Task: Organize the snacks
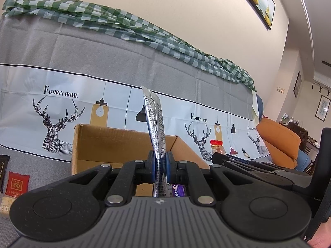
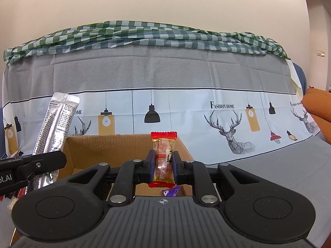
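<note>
Above the open cardboard box [image 2: 128, 150] we count two held items: our left claw [image 1: 160, 165] is clamped on a long silver sachet [image 1: 155, 128] that stands upright between its blue pads, and our right claw [image 2: 163, 165] is clamped on a clear candy with red ends [image 2: 164, 157], also upright. In the box lies one purple wrapped sweet [image 2: 171, 191]. Left of the box, on the grey cloth, lies a red packet [image 1: 17, 184]. Behind everything hangs a deer-print cover [image 2: 227, 111], topped by a green checked cloth [image 2: 144, 33].
</note>
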Demonstrator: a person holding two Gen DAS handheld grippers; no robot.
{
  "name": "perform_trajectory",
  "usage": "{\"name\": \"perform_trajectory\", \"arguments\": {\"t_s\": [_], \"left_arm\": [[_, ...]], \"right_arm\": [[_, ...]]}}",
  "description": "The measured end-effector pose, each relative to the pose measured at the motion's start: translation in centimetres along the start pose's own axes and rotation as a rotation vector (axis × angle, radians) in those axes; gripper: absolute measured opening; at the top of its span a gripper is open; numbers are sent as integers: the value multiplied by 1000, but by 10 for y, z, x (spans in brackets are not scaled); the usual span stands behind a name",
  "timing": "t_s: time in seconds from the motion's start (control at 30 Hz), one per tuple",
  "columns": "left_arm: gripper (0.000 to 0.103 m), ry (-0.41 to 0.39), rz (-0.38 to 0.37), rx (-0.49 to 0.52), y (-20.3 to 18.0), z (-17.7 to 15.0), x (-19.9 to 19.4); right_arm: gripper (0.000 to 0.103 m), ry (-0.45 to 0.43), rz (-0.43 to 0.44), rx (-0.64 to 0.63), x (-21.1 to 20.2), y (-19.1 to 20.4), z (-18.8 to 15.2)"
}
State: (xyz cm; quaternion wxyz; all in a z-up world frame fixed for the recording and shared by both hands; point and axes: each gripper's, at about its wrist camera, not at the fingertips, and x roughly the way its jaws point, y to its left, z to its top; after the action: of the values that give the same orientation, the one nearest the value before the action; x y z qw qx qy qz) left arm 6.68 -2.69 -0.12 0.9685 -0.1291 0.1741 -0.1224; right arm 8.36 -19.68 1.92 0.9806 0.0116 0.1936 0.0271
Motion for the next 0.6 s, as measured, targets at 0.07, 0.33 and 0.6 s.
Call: {"name": "perform_trajectory", "arguments": {"t_s": [0.07,0.33,0.6], "left_arm": [[10,0,1,0,0,0,0],[10,1,-1,1,-1,0,0],[10,0,0,2,-2,-1,1]], "right_arm": [[18,0,1,0,0,0,0],[18,1,1,-1,0,0,1],[18,0,5,0,-1,-3,1]]}}
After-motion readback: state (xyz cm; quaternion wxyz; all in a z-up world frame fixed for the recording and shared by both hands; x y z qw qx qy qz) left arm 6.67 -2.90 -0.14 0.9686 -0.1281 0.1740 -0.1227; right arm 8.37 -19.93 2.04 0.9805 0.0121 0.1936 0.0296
